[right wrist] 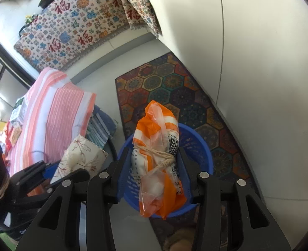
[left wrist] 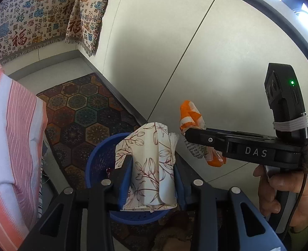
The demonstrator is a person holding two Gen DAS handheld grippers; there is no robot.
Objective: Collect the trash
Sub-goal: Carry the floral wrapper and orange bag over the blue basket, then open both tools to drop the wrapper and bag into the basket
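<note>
**Both grippers loaded above the waste basket**

Left gripper (left wrist: 152, 179), at the lower centre of its own view, has its jaws partly closed on a floral-printed paper packet (left wrist: 149, 167), which stands upright between the pads. Right gripper (right wrist: 154, 173), lower centre of the right wrist view, is likewise clamped on an orange-and-white plastic bag (right wrist: 160, 159) knotted with string. Both items hang over the blue perforated basket (right wrist: 197, 146), whose rim shows behind and below each load. Beneath the basket lies a hexagon-patterned rug (right wrist: 174, 92), running along a white wall; a pink striped cloth (right wrist: 55, 108) fills the left of the frame, and a patterned throw (right wrist: 74, 25) the upper left. Risk, as a judgement: the two grippers are close together, so simultaneous release could let one item strike the other tool or the rim and fall onto the rug. The bag's loose lower end may also snag on a pad.
</note>
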